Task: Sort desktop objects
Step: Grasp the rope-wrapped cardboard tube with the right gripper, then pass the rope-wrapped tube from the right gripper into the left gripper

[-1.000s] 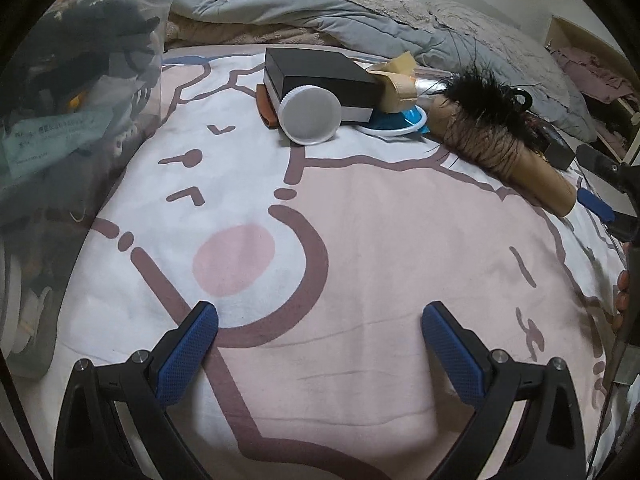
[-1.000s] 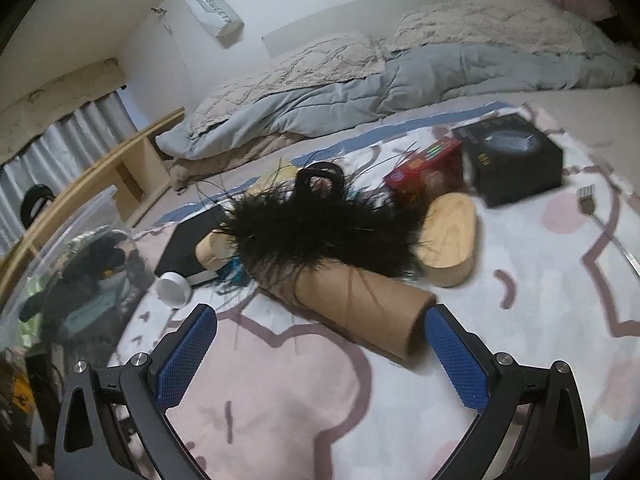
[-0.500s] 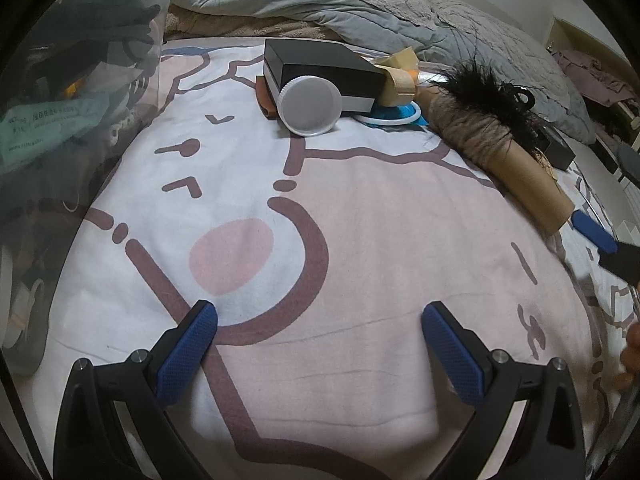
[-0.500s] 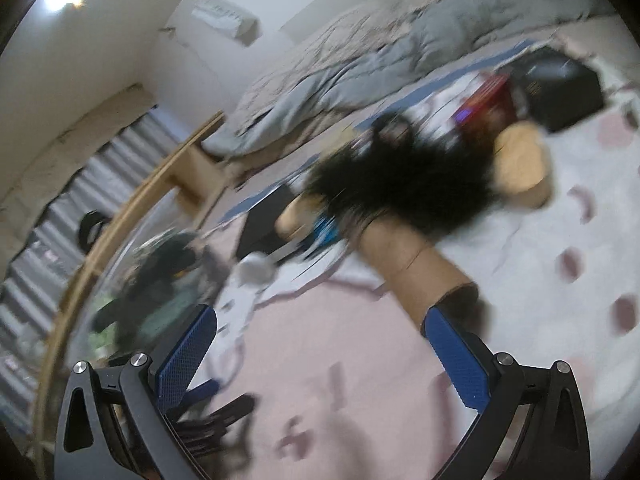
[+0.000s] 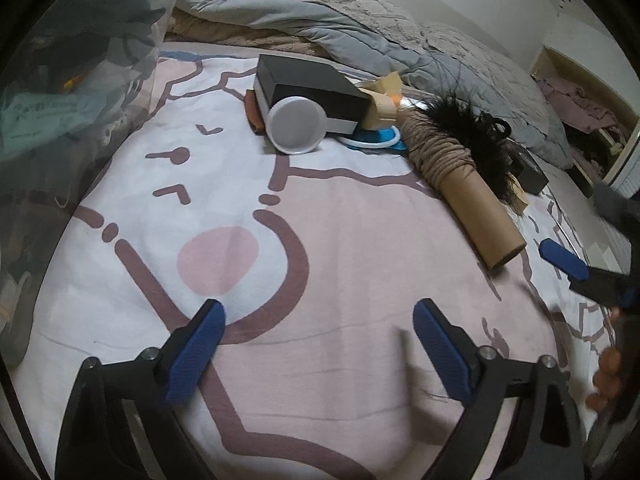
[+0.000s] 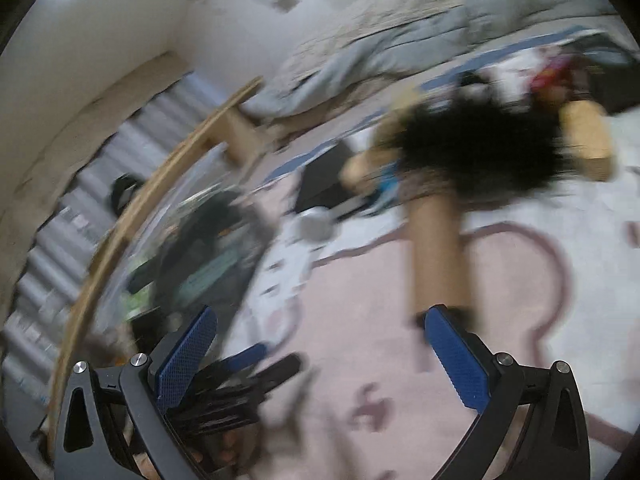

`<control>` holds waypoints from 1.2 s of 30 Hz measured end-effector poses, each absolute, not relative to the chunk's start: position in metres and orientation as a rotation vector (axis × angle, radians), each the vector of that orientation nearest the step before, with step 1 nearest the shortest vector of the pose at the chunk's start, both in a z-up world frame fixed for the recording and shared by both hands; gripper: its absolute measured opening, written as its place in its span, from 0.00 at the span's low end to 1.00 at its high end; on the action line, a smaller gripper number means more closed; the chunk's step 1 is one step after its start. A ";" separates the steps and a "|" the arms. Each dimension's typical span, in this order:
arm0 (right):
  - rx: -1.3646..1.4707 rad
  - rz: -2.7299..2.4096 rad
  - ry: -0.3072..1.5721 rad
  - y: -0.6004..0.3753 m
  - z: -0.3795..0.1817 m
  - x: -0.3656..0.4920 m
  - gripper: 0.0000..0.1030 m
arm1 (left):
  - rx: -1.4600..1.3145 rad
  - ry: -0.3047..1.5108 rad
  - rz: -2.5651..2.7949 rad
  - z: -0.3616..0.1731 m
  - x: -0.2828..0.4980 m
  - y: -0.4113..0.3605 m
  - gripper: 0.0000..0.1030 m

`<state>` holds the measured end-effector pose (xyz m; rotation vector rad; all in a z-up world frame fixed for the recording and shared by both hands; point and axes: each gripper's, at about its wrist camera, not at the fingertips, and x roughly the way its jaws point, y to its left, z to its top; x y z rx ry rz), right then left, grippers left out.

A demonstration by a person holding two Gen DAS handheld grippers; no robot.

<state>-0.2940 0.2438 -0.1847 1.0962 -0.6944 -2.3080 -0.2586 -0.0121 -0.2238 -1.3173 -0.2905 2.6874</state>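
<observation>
The cardboard tube point(image 5: 476, 204), wound with twine at one end and topped with black feathers point(image 5: 476, 136), lies on the bed point(image 5: 320, 272) among the unsorted things: a black box point(image 5: 308, 88), a white cup point(image 5: 296, 124) against it and a blue plate point(image 5: 376, 138) behind. Nothing looks sorted yet, so the task seems barely begun. The right claw point(image 6: 320, 352) is wide and empty, its right finger close to the tube's open end, though that view is blurred. The left claw point(image 5: 320, 344) hangs wide and empty over bare sheet.
</observation>
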 end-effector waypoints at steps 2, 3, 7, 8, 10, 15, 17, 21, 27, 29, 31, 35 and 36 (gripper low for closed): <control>1.138 -2.369 -0.676 0.251 -0.189 -0.301 1.00 | -1.307 -0.274 2.681 -0.223 -0.258 -0.009 0.84; 1.152 -2.375 -0.673 0.252 -0.193 -0.305 1.00 | -1.302 -0.271 2.676 -0.223 -0.257 -0.009 0.83; 1.202 -2.384 -0.581 0.239 -0.205 -0.322 0.85 | -1.280 -0.291 2.650 -0.221 -0.256 -0.007 0.80; 1.223 -2.399 -0.524 0.231 -0.206 -0.326 0.72 | -1.276 -0.299 2.643 -0.221 -0.255 -0.007 0.80; 1.248 -2.404 -0.469 0.225 -0.213 -0.333 0.57 | -1.267 -0.320 2.629 -0.220 -0.255 -0.007 0.80; 1.248 -2.415 -0.440 0.224 -0.218 -0.330 0.42 | -1.255 -0.403 2.584 -0.217 -0.253 -0.007 0.80; 1.260 -2.398 -0.460 0.223 -0.217 -0.325 0.42 | -1.252 -0.452 2.557 -0.215 -0.252 -0.008 0.80; 1.290 -2.327 -0.467 0.212 -0.220 -0.307 0.42 | -1.241 -0.501 2.527 -0.211 -0.249 -0.008 0.80; 1.303 -2.225 -0.331 0.177 -0.212 -0.270 0.42 | -1.201 -0.526 2.513 -0.199 -0.240 -0.009 0.80; 1.314 -2.201 -0.338 0.174 -0.211 -0.262 0.42 | -1.187 -0.540 2.510 -0.195 -0.238 -0.011 0.80; 1.324 -2.179 -0.364 0.175 -0.210 -0.256 0.42 | -1.180 -0.547 2.515 -0.193 -0.236 -0.014 0.80; 1.331 -2.134 -0.379 0.168 -0.209 -0.238 0.42 | -1.192 -0.585 2.509 -0.195 -0.237 -0.020 0.80; 1.336 -2.119 -0.383 0.165 -0.209 -0.233 0.42 | -1.197 -0.601 2.504 -0.196 -0.238 -0.022 0.80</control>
